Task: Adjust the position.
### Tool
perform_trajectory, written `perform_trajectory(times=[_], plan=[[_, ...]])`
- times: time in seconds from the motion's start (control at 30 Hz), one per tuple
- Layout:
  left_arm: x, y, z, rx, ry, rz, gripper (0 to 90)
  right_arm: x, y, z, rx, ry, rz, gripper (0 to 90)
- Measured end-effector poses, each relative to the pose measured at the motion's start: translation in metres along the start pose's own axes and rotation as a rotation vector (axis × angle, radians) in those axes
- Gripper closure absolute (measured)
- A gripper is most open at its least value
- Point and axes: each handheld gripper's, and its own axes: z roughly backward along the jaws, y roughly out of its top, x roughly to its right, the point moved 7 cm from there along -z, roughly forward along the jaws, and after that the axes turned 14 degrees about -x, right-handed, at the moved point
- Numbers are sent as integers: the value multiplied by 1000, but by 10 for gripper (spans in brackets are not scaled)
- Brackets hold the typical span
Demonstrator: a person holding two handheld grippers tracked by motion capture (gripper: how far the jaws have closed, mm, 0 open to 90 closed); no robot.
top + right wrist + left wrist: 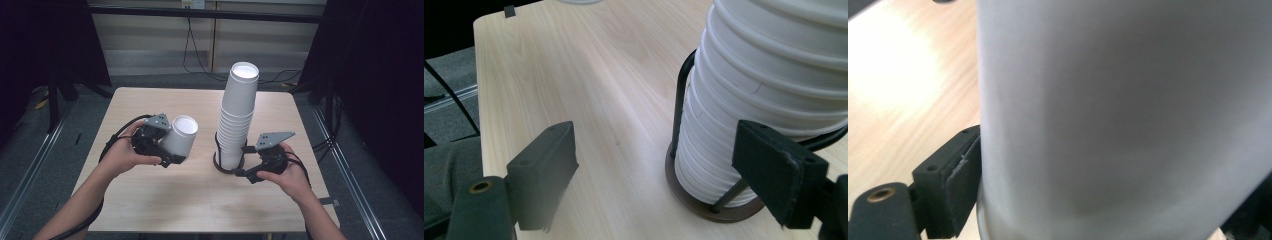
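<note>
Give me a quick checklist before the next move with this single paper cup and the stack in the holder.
1. Left gripper clamped on the single cup: ok, jaw pad against its wall in the left gripper view.
2. Single cup off the table: ok, held tilted.
3. Cup stack seated in its black wire holder: ok.
4. Right gripper free: ok, jaws apart beside the holder's base, nothing pressed between them.
5. Stack straight: not ok, its top leans right.
6. Single cup undented: cannot tell.

A light wooden table [200, 200] stands before cables [192, 55] on the floor.
</note>
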Motion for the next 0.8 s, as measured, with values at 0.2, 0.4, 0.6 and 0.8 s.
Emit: perform_trajectory(times=[0.2, 0.4, 0.6, 0.8], plan=[[3, -3, -8, -28, 11, -19, 108, -1, 0, -1, -3, 5, 4, 177], [7, -8, -16, -80, 5, -30, 109, -3, 0, -4, -19, 8, 16, 177], [14, -12, -25, -141, 1, -47, 113, -6, -3, -9, -60, 18, 37, 177], [19, -14, -32, -177, -3, -60, 117, -9, -5, -15, -105, 31, 59, 177]])
